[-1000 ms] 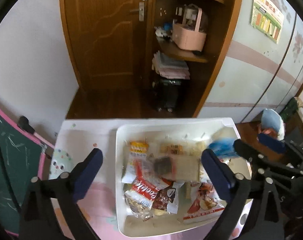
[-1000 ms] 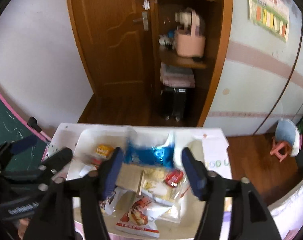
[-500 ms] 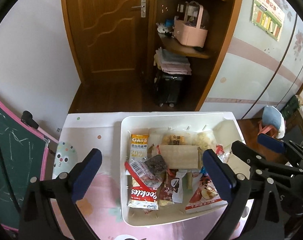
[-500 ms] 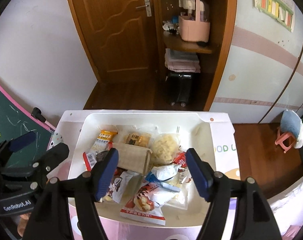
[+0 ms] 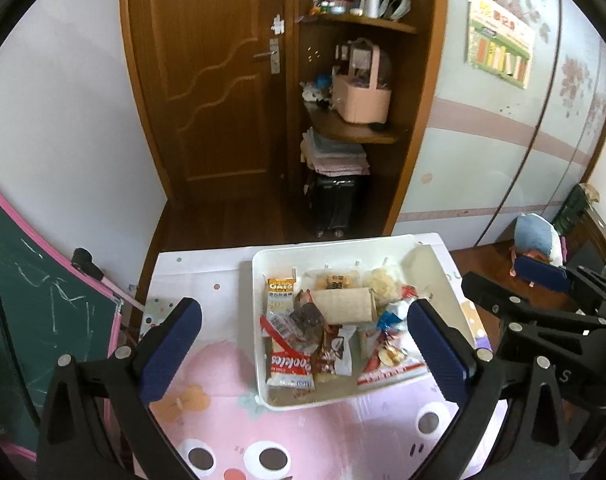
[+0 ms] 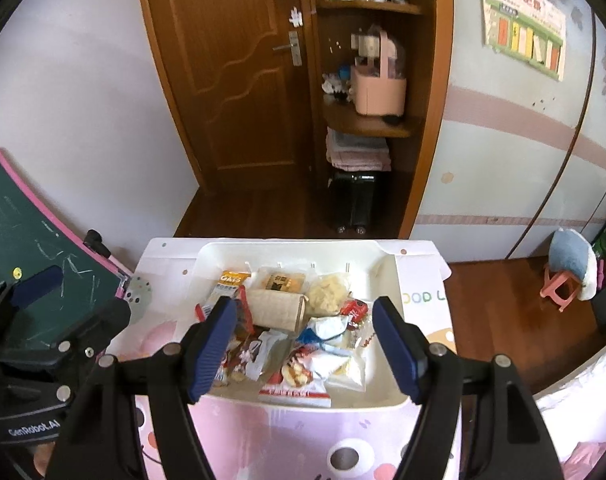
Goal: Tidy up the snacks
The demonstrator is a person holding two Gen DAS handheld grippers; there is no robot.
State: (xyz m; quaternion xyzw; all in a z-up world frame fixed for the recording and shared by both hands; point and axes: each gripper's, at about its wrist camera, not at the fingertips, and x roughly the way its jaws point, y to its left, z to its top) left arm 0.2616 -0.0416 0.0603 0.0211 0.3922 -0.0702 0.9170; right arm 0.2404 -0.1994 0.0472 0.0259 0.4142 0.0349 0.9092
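Note:
A white tray (image 5: pixel 259 264) (image 6: pixel 207 254) on a pink cartoon tablecloth holds several snack packets: an OATS packet (image 5: pixel 280 292) (image 6: pixel 230 282), a tan box (image 5: pixel 345 305) (image 6: pixel 277 309), a red Cookies pack (image 5: pixel 289 364), a blue and white packet (image 6: pixel 323 328), a red and white bag (image 5: pixel 391 364) (image 6: pixel 299 384). My left gripper (image 5: pixel 303 354) is open and empty, held above and before the tray. My right gripper (image 6: pixel 305 354) is open and empty above the tray's near edge. The right gripper's body also shows in the left wrist view (image 5: pixel 543 304).
A green chalkboard with a pink frame (image 5: pixel 31 300) (image 6: pixel 31 248) leans at the table's left. A wooden door (image 5: pixel 215 92) and shelves with a pink basket (image 5: pixel 361 96) stand beyond. A small pink stool (image 6: pixel 561 286) stands on the floor at right.
The right gripper let go of a blue packet, which now lies in the tray. Both grippers have drawn back and up, away from the tray.

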